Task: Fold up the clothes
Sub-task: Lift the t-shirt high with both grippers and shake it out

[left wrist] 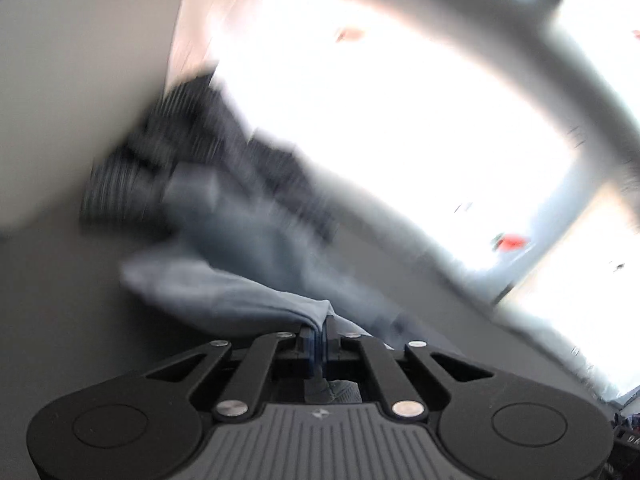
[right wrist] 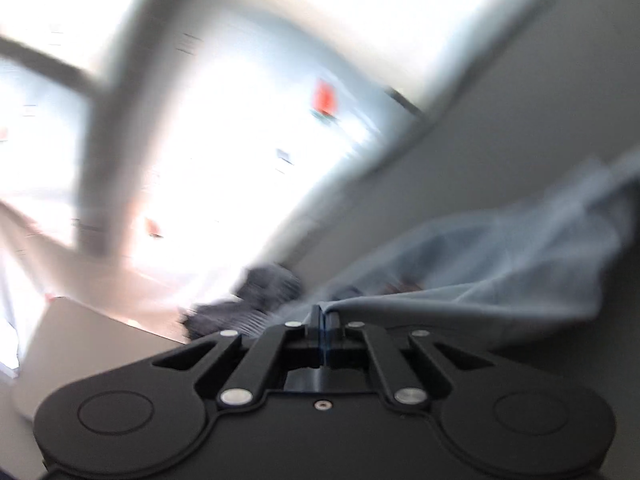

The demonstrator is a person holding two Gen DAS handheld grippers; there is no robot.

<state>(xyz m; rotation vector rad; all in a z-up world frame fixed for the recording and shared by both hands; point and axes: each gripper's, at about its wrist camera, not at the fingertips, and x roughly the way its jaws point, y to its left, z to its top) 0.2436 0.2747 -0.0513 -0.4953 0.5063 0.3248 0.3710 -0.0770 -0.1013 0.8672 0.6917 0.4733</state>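
A light blue-grey garment (left wrist: 224, 284) stretches away from my left gripper (left wrist: 319, 326), whose jaws are shut on a pinched fold of its edge. The same garment (right wrist: 500, 264) fans out to the right in the right wrist view, and my right gripper (right wrist: 321, 316) is shut on another edge of it. Both views are blurred. The cloth hangs lifted off the grey table (left wrist: 60, 300), which also shows in the right wrist view (right wrist: 520, 128).
A dark striped pile of clothes (left wrist: 160, 160) lies on the table beyond the blue garment, and shows as a dark heap (right wrist: 256, 300) just left of the right gripper. Bright windows (left wrist: 380, 120) fill the background. A pale flat slab (right wrist: 72, 344) sits at lower left.
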